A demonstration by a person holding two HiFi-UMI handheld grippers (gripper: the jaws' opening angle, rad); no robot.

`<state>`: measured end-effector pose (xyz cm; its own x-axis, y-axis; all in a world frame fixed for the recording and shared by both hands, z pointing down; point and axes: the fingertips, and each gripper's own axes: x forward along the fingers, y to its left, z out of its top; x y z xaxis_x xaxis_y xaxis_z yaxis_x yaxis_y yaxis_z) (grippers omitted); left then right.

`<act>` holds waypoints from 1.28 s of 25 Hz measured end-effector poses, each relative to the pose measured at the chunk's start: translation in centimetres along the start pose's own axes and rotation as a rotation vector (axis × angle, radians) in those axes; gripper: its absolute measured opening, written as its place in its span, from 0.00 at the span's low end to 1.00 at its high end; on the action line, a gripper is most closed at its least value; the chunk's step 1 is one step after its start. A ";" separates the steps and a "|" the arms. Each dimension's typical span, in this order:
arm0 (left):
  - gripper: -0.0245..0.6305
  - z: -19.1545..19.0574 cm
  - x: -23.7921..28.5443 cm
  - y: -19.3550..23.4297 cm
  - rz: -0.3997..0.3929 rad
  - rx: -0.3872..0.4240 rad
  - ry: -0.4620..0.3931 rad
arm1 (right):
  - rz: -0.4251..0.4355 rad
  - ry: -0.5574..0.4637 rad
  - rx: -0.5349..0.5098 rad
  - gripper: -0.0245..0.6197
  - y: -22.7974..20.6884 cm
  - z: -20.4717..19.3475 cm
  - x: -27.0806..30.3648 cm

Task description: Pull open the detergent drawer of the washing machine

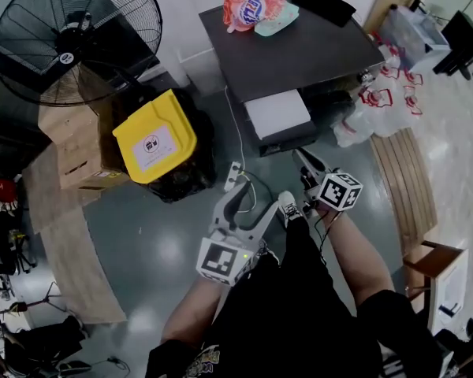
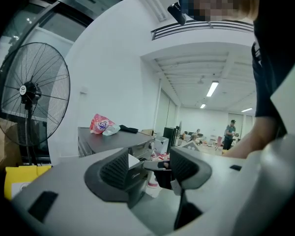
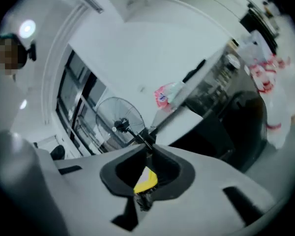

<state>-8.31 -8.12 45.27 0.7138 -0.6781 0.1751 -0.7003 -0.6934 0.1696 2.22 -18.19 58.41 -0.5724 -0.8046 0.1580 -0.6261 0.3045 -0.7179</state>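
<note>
"How does the washing machine (image 1: 299, 50) look?"

"It is a dark grey box with a flat top, seen from above in the upper middle of the head view. It sits slightly askew to the frame."

"And the detergent drawer (image 1: 277, 113)?"

"It stands pulled well out of the machine's front, toward the left half of that front in the head view. Its upper face shows as a pale, whitish rectangle. A dark front panel closes its near end. The drawer lies level, in line with the machine's body."
</note>
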 end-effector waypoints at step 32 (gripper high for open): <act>0.06 0.6 -3.1 -10.5 0.115 0.016 -0.055 | 0.216 0.038 -0.776 0.04 19.0 4.1 -17.6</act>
<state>-3.15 1.11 42.37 0.6283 -0.7655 0.1387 -0.7777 -0.6138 0.1358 2.60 -0.31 39.21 -0.7321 -0.6735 0.1025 -0.6804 0.7302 -0.0620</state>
